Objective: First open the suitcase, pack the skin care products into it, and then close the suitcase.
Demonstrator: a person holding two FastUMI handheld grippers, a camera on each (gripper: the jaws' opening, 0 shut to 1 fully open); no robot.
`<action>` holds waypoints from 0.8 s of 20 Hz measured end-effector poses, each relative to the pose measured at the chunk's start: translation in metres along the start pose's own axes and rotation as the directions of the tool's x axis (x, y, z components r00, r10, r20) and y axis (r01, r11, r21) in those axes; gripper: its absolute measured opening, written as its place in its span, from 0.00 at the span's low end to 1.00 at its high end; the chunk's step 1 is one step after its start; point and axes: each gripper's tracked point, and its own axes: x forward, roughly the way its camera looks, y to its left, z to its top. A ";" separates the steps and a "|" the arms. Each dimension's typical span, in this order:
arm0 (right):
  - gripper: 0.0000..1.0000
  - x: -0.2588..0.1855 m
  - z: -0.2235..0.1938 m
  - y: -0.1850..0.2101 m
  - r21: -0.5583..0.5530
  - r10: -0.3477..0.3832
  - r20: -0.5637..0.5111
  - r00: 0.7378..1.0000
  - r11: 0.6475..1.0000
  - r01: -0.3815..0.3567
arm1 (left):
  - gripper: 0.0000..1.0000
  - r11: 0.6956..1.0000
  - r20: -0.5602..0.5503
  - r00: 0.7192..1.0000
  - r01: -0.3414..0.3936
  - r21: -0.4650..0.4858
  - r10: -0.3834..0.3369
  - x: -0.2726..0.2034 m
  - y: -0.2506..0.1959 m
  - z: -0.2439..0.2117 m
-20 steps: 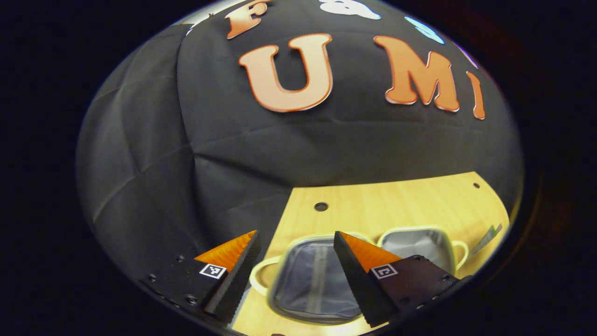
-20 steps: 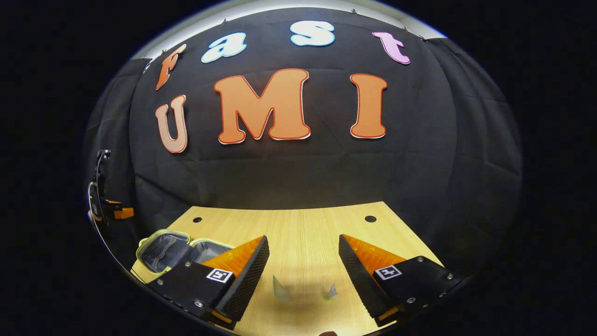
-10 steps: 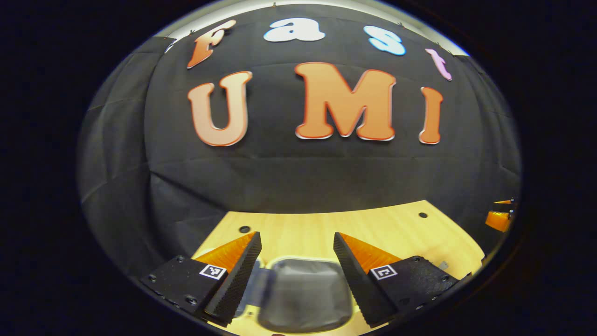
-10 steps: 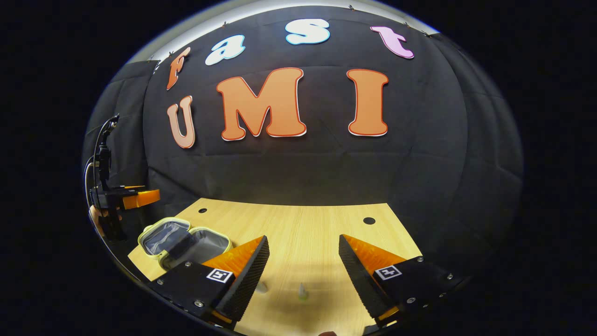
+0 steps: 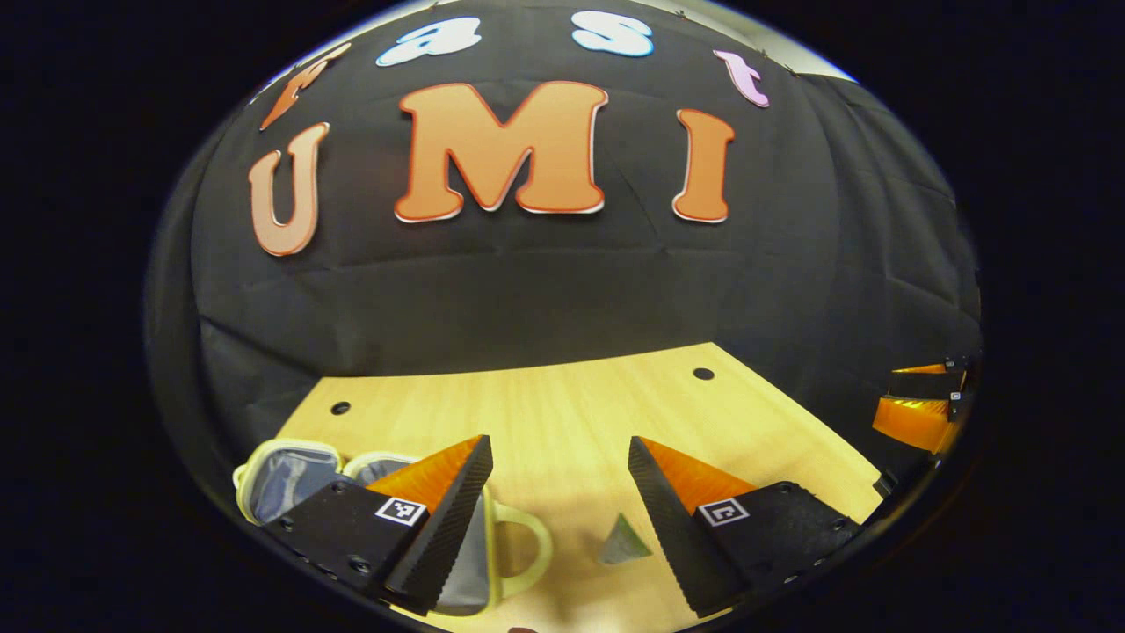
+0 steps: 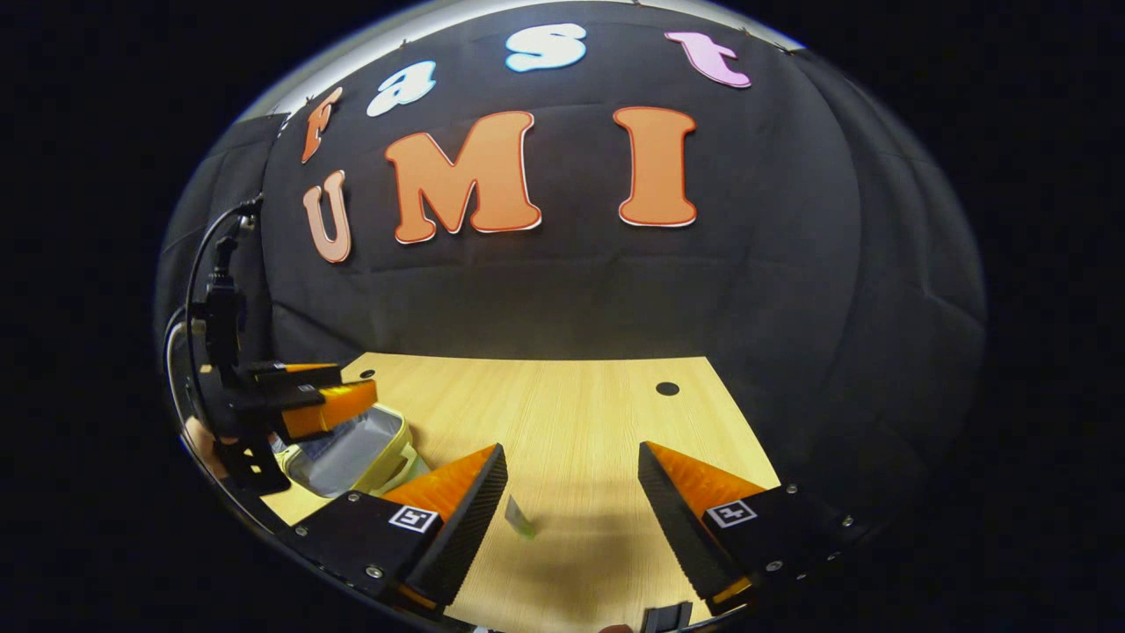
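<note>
The small suitcase (image 5: 281, 479) lies open on the wooden table (image 5: 562, 413), pale yellow at the rim and grey-lined; its handle (image 5: 527, 554) pokes out beside my left finger. A small grey-green skin care sachet (image 5: 624, 541) rests on the table low between the fingers of my left gripper (image 5: 556, 448), which is open and holds nothing. My right gripper (image 5: 886, 397) shows at the far right edge. In the right gripper view, my right gripper (image 6: 571, 453) is open above a thin sachet (image 6: 518, 519). The left gripper (image 6: 352, 387) hovers over the open suitcase (image 6: 352, 440).
The table (image 6: 580, 413) has small round holes (image 6: 667, 388) near its far edge, which meets the black cloth wall. A hand (image 6: 198, 435) and a cable (image 6: 206, 255) show behind the left gripper at the left edge of the right gripper view.
My left gripper has swung right: the suitcase slid from between its fingers to the lower left and a sachet came into view. From the right gripper, the left gripper looms closer over the suitcase.
</note>
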 end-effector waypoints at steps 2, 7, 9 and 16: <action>0.95 -0.002 -0.005 -0.011 0.031 -0.011 -0.016 1.000 0.999 0.011 | 0.96 1.000 -0.025 0.999 0.023 0.002 -0.023 0.014 -0.019 -0.019; 0.95 -0.004 -0.020 -0.035 0.062 -0.051 -0.053 0.997 0.997 0.055 | 0.97 0.999 -0.146 0.989 0.018 0.033 -0.013 0.043 -0.035 -0.089; 0.95 -0.005 -0.027 -0.039 0.050 -0.058 -0.074 0.996 0.997 0.062 | 0.96 0.999 -0.203 0.979 0.027 0.028 -0.021 0.052 -0.041 -0.122; 0.95 -0.003 -0.048 -0.051 0.022 -0.093 -0.137 0.986 0.995 0.097 | 0.78 0.999 -0.316 0.949 0.022 0.029 -0.012 0.071 -0.044 -0.188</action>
